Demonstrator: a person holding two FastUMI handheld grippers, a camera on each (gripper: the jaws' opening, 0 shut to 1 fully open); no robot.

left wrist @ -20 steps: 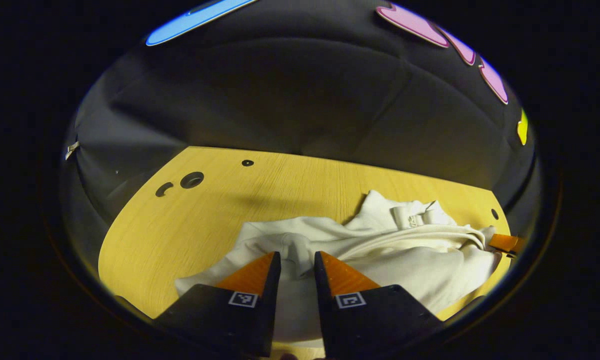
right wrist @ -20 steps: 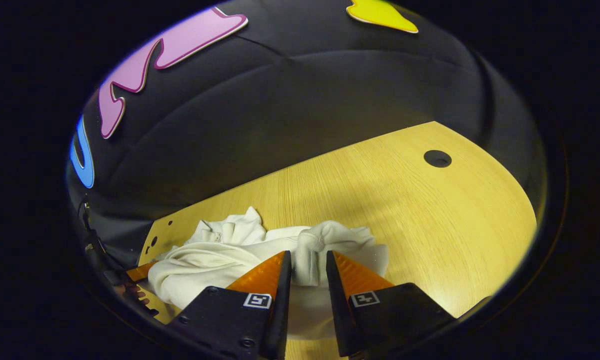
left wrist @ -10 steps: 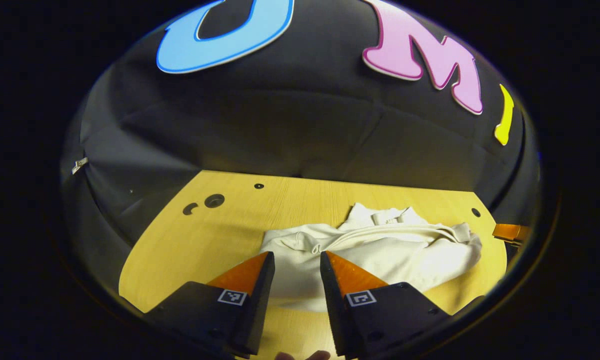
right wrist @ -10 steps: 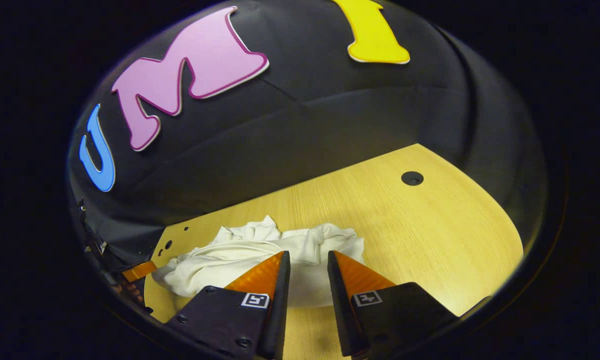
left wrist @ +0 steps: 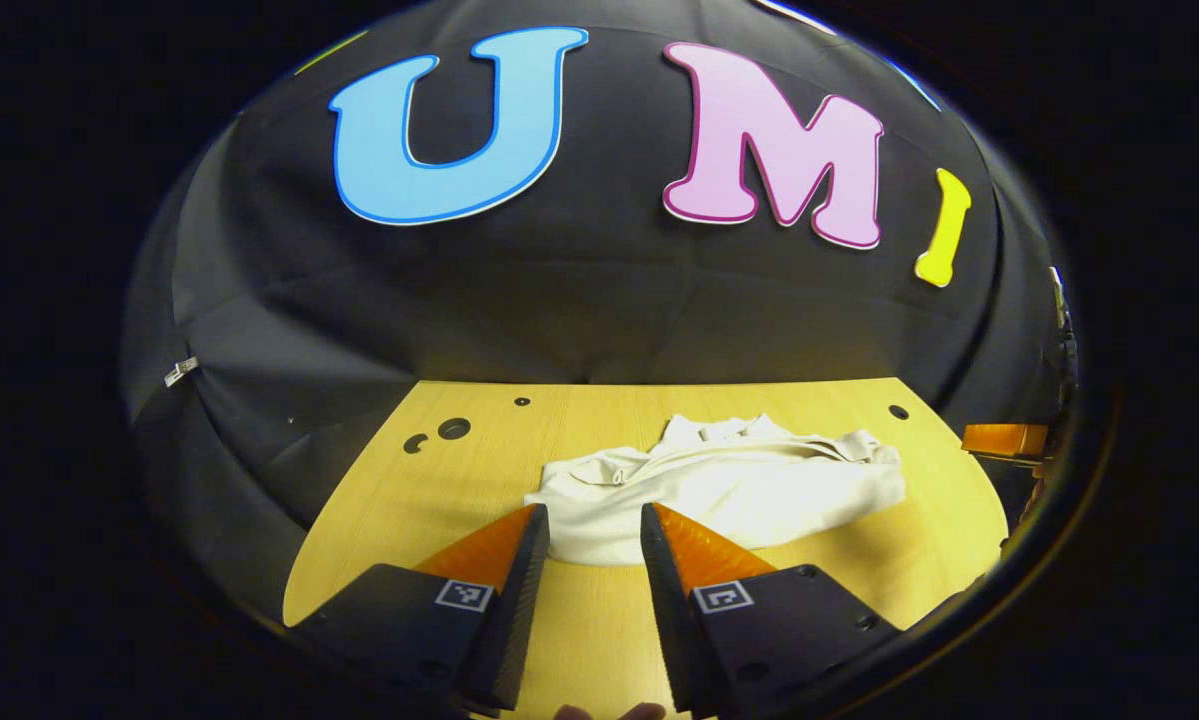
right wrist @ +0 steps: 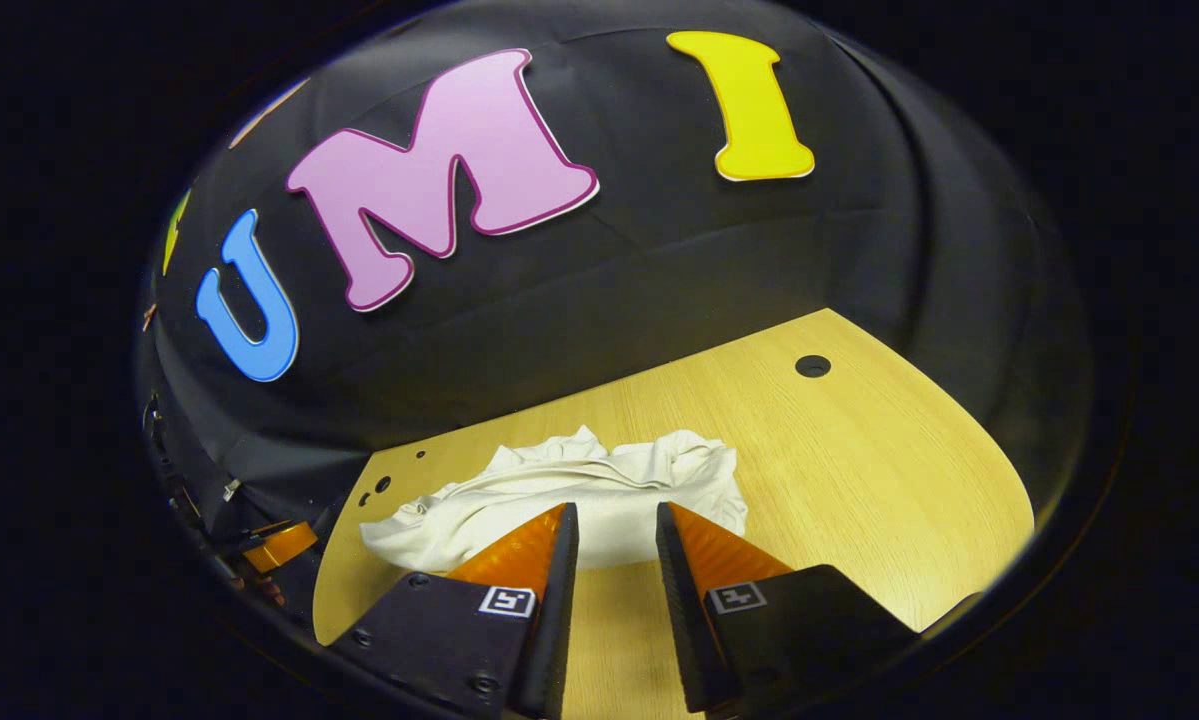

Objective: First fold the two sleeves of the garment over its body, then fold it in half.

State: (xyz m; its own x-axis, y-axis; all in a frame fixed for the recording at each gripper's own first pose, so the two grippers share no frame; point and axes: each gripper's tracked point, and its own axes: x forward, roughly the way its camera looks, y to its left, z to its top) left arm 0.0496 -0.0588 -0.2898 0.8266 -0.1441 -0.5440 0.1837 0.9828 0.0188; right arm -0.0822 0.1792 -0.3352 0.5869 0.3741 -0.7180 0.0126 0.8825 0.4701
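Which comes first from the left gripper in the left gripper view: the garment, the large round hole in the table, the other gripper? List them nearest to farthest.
1. Garment: just ahead of the left gripper, slightly to the right.
2. Large round hole: farther ahead, to the left on the table.
3. Other gripper: far right, past the table's edge.

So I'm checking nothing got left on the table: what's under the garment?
The garment lies bunched on the wooden table, which shows bare around it. Whatever lies beneath is covered by the folds, so I cannot tell.
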